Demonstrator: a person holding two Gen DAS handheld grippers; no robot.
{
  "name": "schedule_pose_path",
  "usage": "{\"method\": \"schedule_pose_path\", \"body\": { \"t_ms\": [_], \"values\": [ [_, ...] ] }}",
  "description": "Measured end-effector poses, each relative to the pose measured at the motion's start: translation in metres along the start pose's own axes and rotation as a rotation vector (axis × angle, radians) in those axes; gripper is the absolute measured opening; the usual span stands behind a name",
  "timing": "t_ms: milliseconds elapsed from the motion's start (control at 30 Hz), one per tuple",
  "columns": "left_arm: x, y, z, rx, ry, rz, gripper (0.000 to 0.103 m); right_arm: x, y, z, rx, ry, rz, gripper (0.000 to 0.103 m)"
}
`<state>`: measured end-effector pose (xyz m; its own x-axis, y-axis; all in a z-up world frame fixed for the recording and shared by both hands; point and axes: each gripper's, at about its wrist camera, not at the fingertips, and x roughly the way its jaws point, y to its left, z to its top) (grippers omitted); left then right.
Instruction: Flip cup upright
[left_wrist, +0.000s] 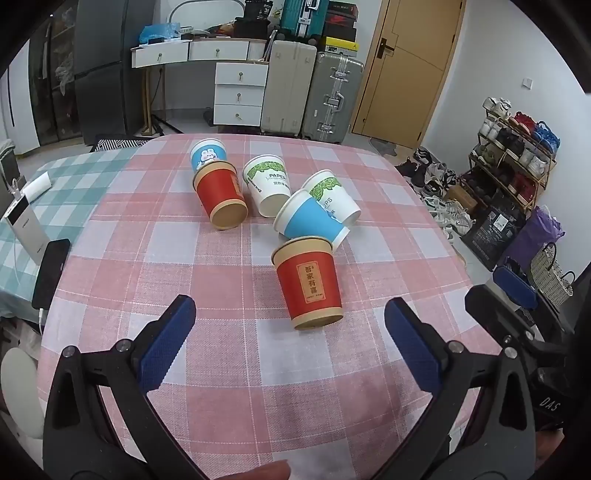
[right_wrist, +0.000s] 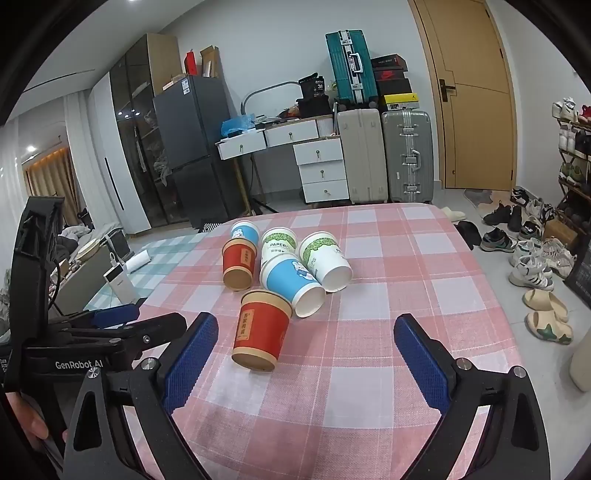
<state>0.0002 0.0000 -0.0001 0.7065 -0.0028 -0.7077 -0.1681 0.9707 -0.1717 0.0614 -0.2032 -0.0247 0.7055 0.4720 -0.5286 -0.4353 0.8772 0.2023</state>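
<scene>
A cluttered bedroom is framing the scene, with a fridge, a white desk and stacked suitcases lining the far wall behind a table (left_wrist: 110, 236) draped in a pink-and-white checked cloth.

On it, six paper cups are lying tipped over in a loose cluster, and none is standing upright yet. Going from left to right: a far blue cup (left_wrist: 207, 155) is resting behind a far red cup (left_wrist: 221, 197); a white cup with green leaves (left_wrist: 267, 184) is lying just beside them; a second blue cup (left_wrist: 314, 219) is leaning against another white cup (left_wrist: 334, 197).

Nearest the onlooker, the near red cup (left_wrist: 309, 286) is lying apart at the front of the group, its rim almost touching the second blue cup. Its long axis is running roughly away from the tongs, with the base pointing back toward them and the open mouth facing the far wall.

The left gripper (left_wrist: 290, 345) is hovering with its jaws spread wide and holding nothing, the near red cup (right_wrist: 260, 330) sitting just ahead and a little right of its centre line. The right gripper (right_wrist: 306, 360) is likewise gaping wide and empty, with that cup ahead and to its left. The left looks the nearer and better aligned, so the first grasp would probably fall to it.
</scene>
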Motion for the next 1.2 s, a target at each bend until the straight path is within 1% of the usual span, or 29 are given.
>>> {"method": "schedule_pose_path", "body": {
  "t_ms": [267,567,1200],
  "values": [
    [0.0059,-0.0014,-0.0008,0.002,0.006,0.0,0.102,-0.0003,0.0009,0.0,-0.003,0.005,-0.003,0.098],
    [0.0014,-0.0006,-0.0012,-0.003,0.002,0.001,0.102,-0.0014,0.0002,0.0005,-0.004,0.003,-0.001,0.099],
    [0.0047,-0.0012,-0.0006,0.002,0.008,0.001,0.102,0.0,0.0005,0.0006,-0.004,-0.002,-0.003,0.1]
  ]
}}
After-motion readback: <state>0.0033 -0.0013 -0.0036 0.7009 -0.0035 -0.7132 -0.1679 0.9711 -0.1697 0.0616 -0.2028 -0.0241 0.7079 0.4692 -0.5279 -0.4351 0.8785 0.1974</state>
